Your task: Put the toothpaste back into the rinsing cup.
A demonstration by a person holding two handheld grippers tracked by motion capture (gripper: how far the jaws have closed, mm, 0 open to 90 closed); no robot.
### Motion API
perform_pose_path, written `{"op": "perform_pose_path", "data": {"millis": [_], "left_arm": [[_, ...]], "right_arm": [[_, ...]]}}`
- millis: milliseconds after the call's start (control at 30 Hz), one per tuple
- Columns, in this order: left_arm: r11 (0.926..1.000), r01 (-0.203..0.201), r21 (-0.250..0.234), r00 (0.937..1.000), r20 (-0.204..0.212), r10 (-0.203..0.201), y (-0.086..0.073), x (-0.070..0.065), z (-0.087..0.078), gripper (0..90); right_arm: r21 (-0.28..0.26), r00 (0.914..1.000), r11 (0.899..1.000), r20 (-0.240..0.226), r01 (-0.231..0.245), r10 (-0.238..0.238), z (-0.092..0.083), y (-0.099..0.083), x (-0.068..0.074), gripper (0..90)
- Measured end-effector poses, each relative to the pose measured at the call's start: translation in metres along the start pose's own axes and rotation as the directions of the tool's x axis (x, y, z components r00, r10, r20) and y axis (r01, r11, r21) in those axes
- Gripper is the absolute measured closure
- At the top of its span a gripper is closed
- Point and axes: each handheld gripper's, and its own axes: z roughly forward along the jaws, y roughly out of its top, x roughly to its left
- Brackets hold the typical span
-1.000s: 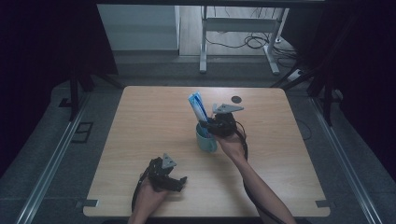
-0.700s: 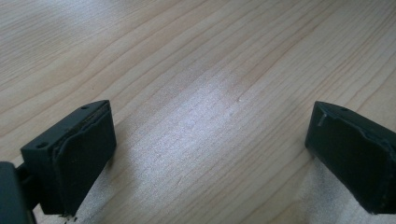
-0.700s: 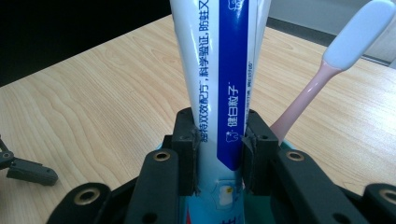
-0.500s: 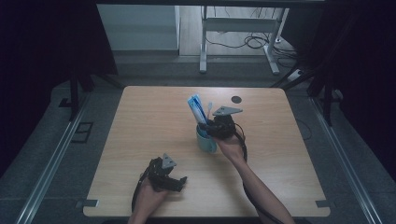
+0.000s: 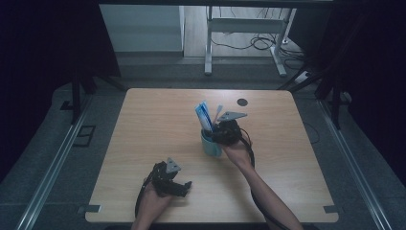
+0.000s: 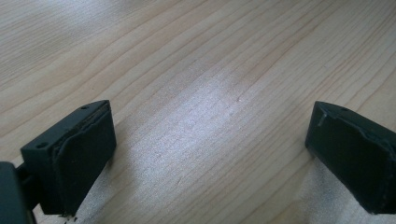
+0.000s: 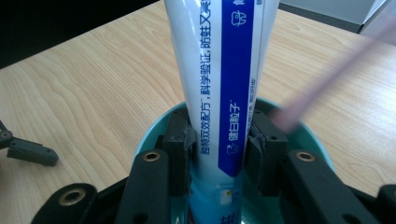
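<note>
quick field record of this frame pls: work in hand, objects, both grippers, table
work: toothpaste tube being stood in the teal cup
tube: upright, lower end inside the cup, white and blue
also in cup: thin pale stick, leaning, blurred
right gripper: over the cup, fingers either side of the tube; jaws have just been opening, contact on the pads looks slight
left gripper: open, nothing between the fingers, low over bare wood
table: light wood, dark round spot near the far edge
</note>
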Motion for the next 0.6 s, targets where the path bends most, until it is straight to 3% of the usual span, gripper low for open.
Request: {"op": "perform_pose_path", "data": {"millis": [367, 600], "left_arm": [[1.0000, 0.000, -0.001, 1.0000, -0.001, 0.000, 0.000, 0.000, 0.000, 1.9], [1.0000, 0.000, 0.000, 1.0000, 0.000, 0.000, 0.000, 0.000, 0.000, 1.9]], "right_arm": [[-0.012, 0.9999, 1.000, -0.008, -0.014, 0.014, -0.008, 0.006, 0.000, 57.3], [0.000, 0.9995, 1.000, -0.031, 0.004, -0.004, -0.017, 0.013, 0.002, 44.5]]}}
